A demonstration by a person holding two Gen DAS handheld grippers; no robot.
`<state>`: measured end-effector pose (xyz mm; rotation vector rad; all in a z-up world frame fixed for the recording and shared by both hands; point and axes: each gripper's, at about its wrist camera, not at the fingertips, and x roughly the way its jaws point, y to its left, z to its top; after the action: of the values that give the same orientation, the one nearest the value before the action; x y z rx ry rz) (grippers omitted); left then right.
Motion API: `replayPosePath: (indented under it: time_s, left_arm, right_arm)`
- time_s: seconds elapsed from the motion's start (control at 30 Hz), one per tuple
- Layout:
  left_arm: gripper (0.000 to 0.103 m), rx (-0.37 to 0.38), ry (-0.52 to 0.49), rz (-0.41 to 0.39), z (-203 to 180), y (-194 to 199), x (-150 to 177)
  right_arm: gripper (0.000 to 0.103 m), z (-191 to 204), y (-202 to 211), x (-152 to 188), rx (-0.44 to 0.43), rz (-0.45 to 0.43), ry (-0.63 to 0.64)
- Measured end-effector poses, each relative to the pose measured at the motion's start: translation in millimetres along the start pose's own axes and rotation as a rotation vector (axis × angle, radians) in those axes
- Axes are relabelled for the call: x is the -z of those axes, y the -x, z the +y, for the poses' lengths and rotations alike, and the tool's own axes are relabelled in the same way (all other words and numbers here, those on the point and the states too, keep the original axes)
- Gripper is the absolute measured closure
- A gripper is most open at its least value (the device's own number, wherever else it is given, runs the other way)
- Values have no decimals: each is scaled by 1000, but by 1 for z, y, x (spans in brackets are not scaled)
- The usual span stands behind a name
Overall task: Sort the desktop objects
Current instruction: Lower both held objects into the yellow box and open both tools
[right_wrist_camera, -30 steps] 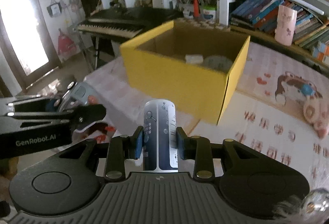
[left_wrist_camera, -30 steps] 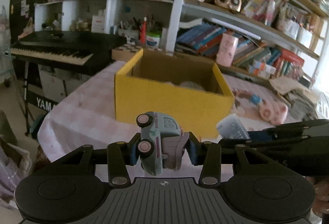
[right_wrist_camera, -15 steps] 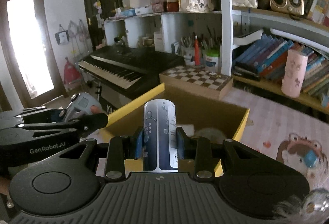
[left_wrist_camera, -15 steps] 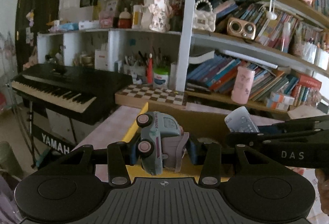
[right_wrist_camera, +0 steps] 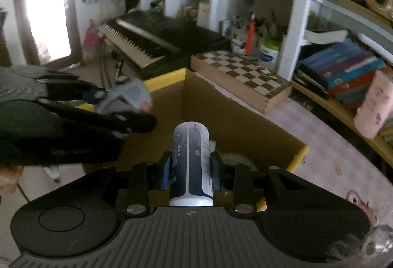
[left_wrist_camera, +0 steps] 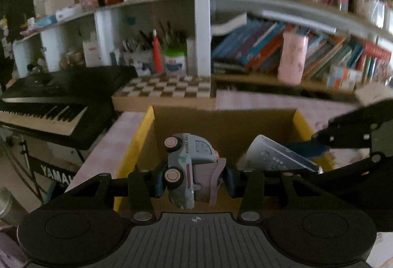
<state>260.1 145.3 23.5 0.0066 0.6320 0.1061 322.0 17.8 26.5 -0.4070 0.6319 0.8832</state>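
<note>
Nearest to view, the left gripper point(left_wrist_camera: 194, 177) is pinched on a toy truck point(left_wrist_camera: 189, 167), which sits tipped on its side between the pads with its pink wheels facing left. The right gripper point(right_wrist_camera: 190, 167) is clamped on a remote control point(right_wrist_camera: 191, 164), held upright with its top end pointing forward. Both loads hang above the open mouth of the yellow box point(right_wrist_camera: 298, 153), so the carry stage looks essentially complete and the release stage is not yet done (neither item rests on the box floor). Inside the box, a pale round object point(right_wrist_camera: 232, 159) lies at the bottom beside the remote; its identity cannot be determined. That suggests at least one article is already sorted. What remains on the pink tablecloth point(right_wrist_camera: 326, 145) to be sorted cannot be judged, since both cameras look past the table surface toward the far wall. From the left wrist view the box floor is almost wholly hidden by the truck and gripper body. Beyond the box stand a chessboard point(right_wrist_camera: 243, 73), a keyboard point(left_wrist_camera: 49, 105) and crowded bookshelves point(left_wrist_camera: 307, 51), all blurred; their small contents are unreadable.
</note>
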Motion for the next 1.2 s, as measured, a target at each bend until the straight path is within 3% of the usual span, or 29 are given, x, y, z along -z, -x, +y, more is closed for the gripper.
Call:
replayPosePath:
  time_s: [0.33, 0.57, 0.77, 0.97, 1.2]
  left_arm:
    - [59, 15, -65, 206, -5, -50, 9]
    - [59, 29, -67, 238, -6, -54, 8]
    - [52, 41, -77, 215, -6, -51, 8]
    - [34, 2, -75, 103, -7, -26, 7]
    - [26, -18, -54, -18, -5, 18, 1]
  right_arm:
    - [73, 10, -53, 8, -114, 234, 208]
    - [73, 8, -64, 7, -143, 291, 235]
    - [73, 6, -64, 7, -129, 275, 216]
    - [72, 0, -47, 5, -85, 218, 143]
    - [66, 1, -3, 2, -4, 92, 76]
